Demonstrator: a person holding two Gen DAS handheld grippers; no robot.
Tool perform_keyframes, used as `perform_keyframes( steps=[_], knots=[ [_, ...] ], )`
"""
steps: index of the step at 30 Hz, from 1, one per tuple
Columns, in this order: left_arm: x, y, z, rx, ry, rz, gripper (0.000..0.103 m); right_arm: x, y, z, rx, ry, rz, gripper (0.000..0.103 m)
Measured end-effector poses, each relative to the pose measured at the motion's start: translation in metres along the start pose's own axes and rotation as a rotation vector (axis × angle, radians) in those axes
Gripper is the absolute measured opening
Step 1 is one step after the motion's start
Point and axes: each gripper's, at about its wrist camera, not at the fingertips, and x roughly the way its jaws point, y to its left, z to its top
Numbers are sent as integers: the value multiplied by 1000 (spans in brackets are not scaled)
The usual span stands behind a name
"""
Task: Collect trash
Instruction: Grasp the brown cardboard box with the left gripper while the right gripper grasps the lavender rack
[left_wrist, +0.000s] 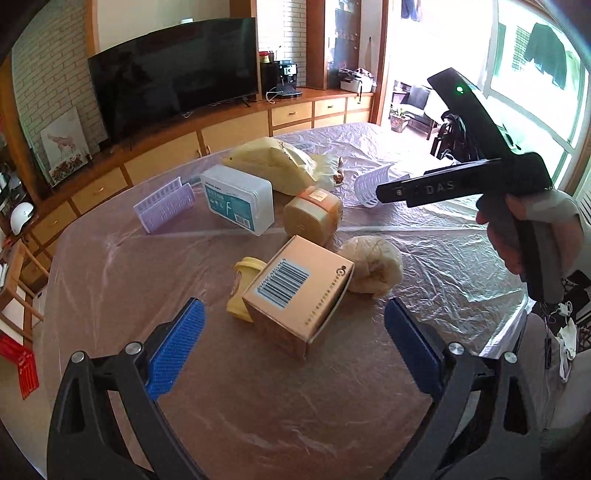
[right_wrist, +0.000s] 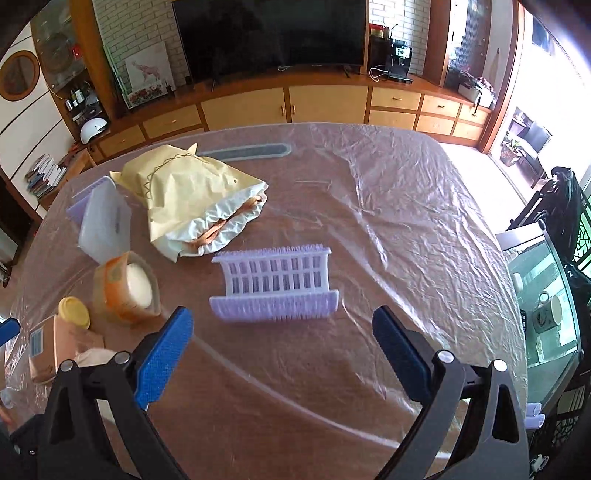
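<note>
My left gripper (left_wrist: 293, 328) is open and empty, just short of a tan cardboard box with a barcode (left_wrist: 295, 291). Beside the box lie a yellow-lidded cup (left_wrist: 243, 288) and a crumpled beige wad (left_wrist: 373, 267). Behind them are a taped round container (left_wrist: 314, 216), a white plastic box (left_wrist: 238, 199) and a yellow paper bag (left_wrist: 271, 166). My right gripper (right_wrist: 282, 345) is open and empty, just short of a lavender plastic basket (right_wrist: 277, 282) lying on its side. The right gripper's body also shows in the left wrist view (left_wrist: 469, 184).
The table (right_wrist: 406, 221) is covered in crinkled clear plastic sheet. A second lavender basket (left_wrist: 164, 208) stands at the left, a flat grey strip (right_wrist: 247, 151) at the far side. A TV cabinet (right_wrist: 288, 107) runs behind the table. A glass side table (right_wrist: 543, 295) stands to the right.
</note>
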Motion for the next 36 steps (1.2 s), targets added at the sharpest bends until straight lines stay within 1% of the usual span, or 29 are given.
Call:
perform_keyframes(
  steps=[8, 10, 11, 12, 16, 20, 22, 24, 25, 28, 30, 36],
  knots=[
    [15, -7, 8, 91, 22, -39, 98, 18, 6, 10, -6, 15, 13, 96],
    [18, -10, 9, 104, 28, -50, 88, 22, 7, 10, -4, 16, 17, 96],
    [20, -12, 9, 109, 32, -51, 86, 23, 8, 10, -4, 17, 15, 96],
    [22, -13, 9, 112, 38, -57, 82, 25, 9, 9, -2, 19, 12, 96],
    [25, -16, 8, 119, 49, -68, 63, 30, 7, 10, 18, 19, 16, 96],
    [23, -17, 8, 117, 44, -73, 57, 31, 8, 9, 7, 1, 8, 96],
    [21, -17, 8, 112, 42, -79, 53, 30, 10, 9, -5, -17, -9, 92],
    [20, -17, 8, 108, 43, -85, 51, 31, 12, 9, -19, -24, -9, 75],
    [19, -16, 7, 106, 44, -88, 50, 30, 13, 9, -29, -30, -17, 70],
    [17, -14, 8, 86, 44, -94, 49, 27, 10, 10, -18, -37, 16, 70],
    [13, -11, 8, 64, 37, -96, 49, 22, 6, 9, -4, -52, 21, 70],
    [-5, -1, 7, -8, 6, -96, 49, 2, -5, 8, 37, -77, 68, 70]
  ],
)
